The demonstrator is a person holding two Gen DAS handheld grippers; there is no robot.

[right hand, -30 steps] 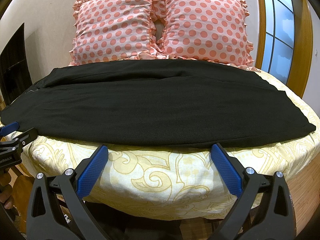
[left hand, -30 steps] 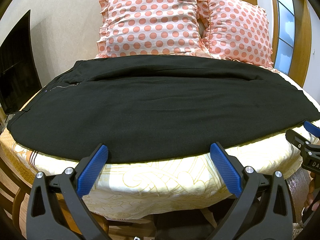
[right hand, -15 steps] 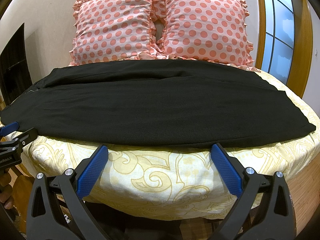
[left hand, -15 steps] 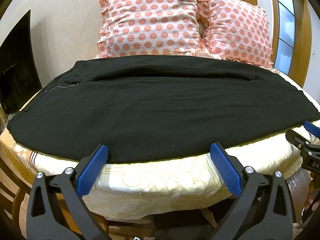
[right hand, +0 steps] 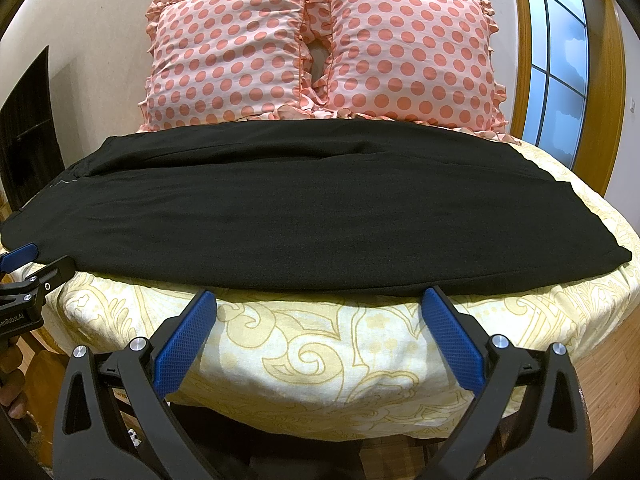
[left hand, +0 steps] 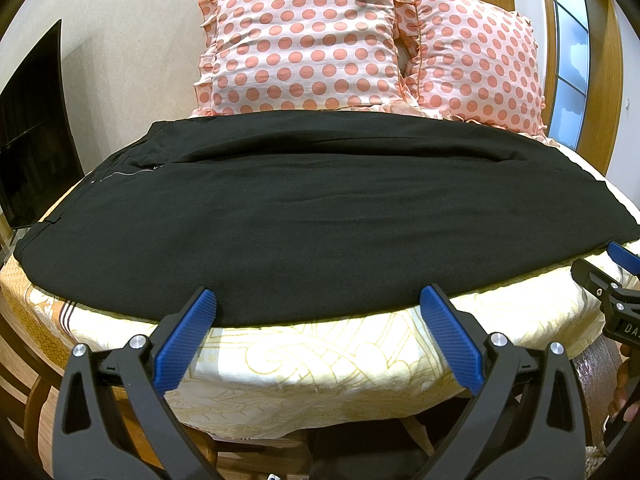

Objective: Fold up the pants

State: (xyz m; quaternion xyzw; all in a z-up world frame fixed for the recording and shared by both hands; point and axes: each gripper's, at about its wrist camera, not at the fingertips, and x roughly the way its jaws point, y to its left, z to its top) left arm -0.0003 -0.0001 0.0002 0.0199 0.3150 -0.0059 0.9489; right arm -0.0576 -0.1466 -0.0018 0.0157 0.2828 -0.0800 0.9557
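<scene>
Black pants (left hand: 312, 216) lie flat across the bed, waist with a zipper at the left, leg ends at the right; they show the same way in the right wrist view (right hand: 304, 216). My left gripper (left hand: 316, 304) is open and empty, its blue pads just short of the pants' near edge. My right gripper (right hand: 318, 304) is open and empty, at the near edge further right. The right gripper shows at the right rim of the left wrist view (left hand: 616, 280); the left gripper shows at the left rim of the right wrist view (right hand: 28, 280).
The bed has a cream sheet with yellow swirls (right hand: 320, 352). Two pink polka-dot pillows (right hand: 320, 48) stand at the back against the wall. A dark screen (left hand: 32, 136) stands at the left. A wood-framed window (right hand: 560, 60) is at the right.
</scene>
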